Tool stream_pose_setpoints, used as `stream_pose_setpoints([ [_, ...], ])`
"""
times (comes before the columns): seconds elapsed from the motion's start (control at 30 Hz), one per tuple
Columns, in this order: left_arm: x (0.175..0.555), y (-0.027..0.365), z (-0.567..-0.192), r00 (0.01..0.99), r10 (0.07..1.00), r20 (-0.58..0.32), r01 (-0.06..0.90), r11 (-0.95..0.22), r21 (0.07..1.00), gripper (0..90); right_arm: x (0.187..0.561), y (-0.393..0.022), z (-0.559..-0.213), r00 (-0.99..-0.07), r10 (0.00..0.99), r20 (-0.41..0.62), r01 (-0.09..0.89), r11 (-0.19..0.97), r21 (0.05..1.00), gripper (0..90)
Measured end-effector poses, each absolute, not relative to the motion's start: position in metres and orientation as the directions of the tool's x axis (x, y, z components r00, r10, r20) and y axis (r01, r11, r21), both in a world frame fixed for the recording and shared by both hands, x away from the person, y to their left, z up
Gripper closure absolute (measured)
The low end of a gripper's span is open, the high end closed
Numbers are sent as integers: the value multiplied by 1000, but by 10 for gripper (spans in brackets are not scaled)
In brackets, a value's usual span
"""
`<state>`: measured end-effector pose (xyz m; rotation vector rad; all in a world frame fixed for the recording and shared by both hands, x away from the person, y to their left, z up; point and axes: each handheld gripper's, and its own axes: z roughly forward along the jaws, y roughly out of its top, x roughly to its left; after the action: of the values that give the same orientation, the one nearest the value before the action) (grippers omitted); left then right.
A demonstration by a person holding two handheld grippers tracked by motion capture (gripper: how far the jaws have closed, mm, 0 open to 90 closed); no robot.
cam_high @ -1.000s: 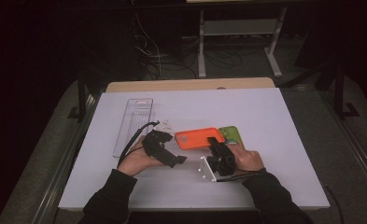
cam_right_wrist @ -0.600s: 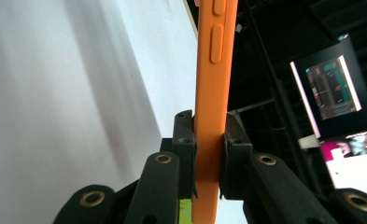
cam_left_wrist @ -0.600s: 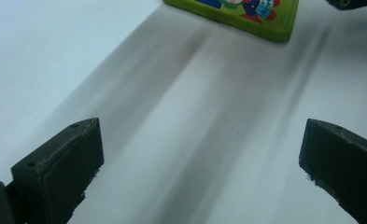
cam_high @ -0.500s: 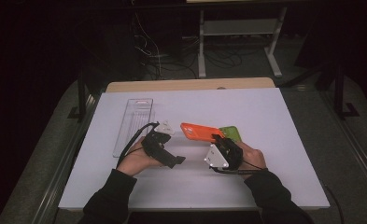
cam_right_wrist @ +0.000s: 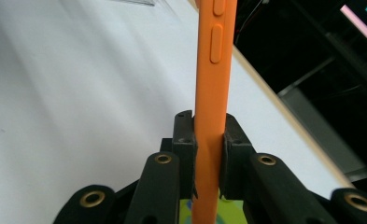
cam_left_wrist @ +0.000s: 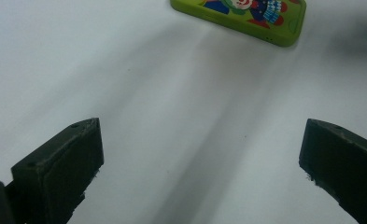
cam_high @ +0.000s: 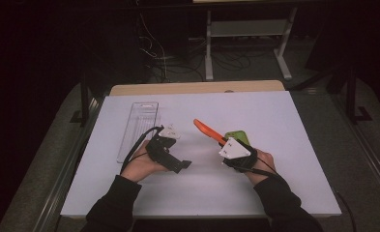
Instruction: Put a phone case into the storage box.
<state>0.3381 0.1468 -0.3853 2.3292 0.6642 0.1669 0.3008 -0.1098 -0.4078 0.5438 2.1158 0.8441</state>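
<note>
Right gripper (cam_right_wrist: 208,158) clamps the orange case (cam_right_wrist: 212,93) (edge-on here); left gripper (cam_left_wrist: 200,154) gapes empty.

The case (cam_right_wrist: 210,70) pinched between my right tongs (cam_right_wrist: 208,154) is plain orange all over, its side buttons the same orange. My right tongs are black, with brass-coloured rings at the pivots and a pale grey plate on top. Just beside the orange case, nearer my right hand, lies the green case (cam_left_wrist: 241,16): lime green with a cartoon print in red, white and blue. My left tongs (cam_left_wrist: 200,158) are matt black too, with a grey plate. Left of the orange case, the tray (cam_high: 138,126) is clear and colourless. The table (cam_high: 284,116) under it all is plain white, with a tan far edge. My sleeves (cam_high: 111,205) are black.
</note>
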Motion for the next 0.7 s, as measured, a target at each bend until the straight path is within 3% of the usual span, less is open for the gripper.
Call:
stream_pose_setpoints([
  [0.33,338,146,-387,849,522,-80,432,-600,673,0,309,-119,-402,-649,714,-260,245,520,818,781],
  [0.7,340,150,-385,835,544,-84,444,-575,688,0,317,-127,-401,-673,739,-42,367,383,848,783],
])
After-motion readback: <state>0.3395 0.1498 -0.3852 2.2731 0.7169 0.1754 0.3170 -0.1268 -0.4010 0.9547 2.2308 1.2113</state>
